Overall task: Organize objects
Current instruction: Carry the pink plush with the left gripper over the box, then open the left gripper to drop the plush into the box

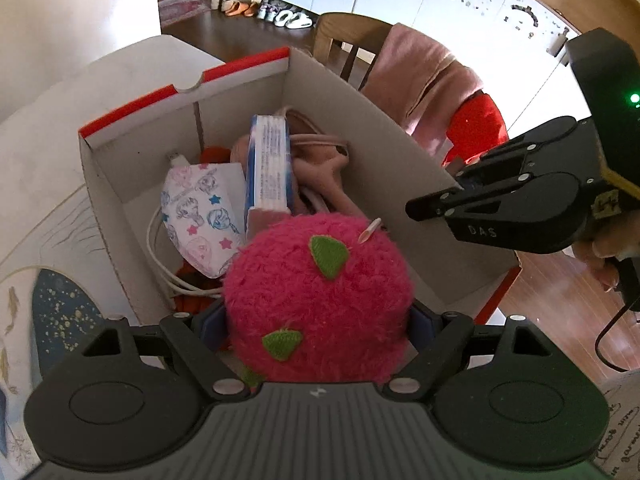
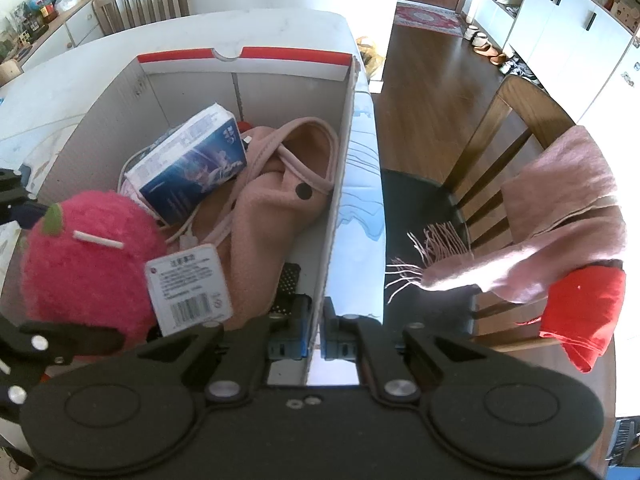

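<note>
Fig.: left gripper (image 1: 318,320) pinches a pink plush strawberry (image 1: 316,296) between its jaws and holds it over the near end of the cardboard box (image 1: 360,120), approx. at rim level; whether the toy touches the contents can't be told. Right gripper (image 2: 316,340) has its jaws pressed onto the box's right wall, one pad inside, one outside, apparently steadying it. Step in hand (judged): drop the plush in. To do it well, lower it toward the near, less crowded end of the box, w/ the tag tucked inside, spread the jaws only once the toy is below the rim, and keep the right-hand clamp on so the box doesn't slide on the table (image 2: 240,28). Left-wrist view alone shows a printed face mask (image 1: 200,216) and white cable (image 1: 160,264) at the box's left side, plus the right gripper from outside. Right-wrist view alone shows the plush's barcode tag (image 2: 188,288), the blue tissue pack's (image 2: 192,164) printed face, the pink bag's (image 2: 272,200) snap button, and a pink scarf (image 2: 560,220) on a chair right of the box.
</note>
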`<state>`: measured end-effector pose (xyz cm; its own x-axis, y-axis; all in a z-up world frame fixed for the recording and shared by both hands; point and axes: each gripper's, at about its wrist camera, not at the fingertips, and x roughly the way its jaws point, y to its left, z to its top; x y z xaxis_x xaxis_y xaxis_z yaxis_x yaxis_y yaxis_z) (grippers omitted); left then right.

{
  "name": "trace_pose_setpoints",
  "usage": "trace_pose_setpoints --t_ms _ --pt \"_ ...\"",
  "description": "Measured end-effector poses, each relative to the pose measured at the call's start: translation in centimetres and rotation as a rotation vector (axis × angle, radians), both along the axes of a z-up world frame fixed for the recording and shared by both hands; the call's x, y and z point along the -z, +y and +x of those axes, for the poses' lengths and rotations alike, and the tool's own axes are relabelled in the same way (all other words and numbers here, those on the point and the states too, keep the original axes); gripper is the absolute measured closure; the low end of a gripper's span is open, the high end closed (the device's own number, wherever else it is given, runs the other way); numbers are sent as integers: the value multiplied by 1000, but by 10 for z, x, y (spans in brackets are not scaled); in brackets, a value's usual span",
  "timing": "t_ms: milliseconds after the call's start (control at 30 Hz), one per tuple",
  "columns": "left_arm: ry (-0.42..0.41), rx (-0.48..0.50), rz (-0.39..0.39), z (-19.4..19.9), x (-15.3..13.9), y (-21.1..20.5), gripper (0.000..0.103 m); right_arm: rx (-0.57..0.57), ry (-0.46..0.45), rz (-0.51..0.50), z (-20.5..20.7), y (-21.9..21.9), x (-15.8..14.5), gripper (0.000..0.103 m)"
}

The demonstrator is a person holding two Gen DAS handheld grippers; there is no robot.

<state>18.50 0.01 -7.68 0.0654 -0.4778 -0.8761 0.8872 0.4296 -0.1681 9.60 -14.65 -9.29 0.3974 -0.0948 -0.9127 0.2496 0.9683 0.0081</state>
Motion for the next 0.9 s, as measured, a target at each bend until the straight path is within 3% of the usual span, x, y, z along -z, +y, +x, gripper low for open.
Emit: trace_pose_setpoints --t_ms 467,900 --pt "11 27 20 1 15 -4 11 3 -7 4 0 1 1 97" --pt "2 -36 -35 -4 1 14 6 -14 -4 -3 0 2 0 96"
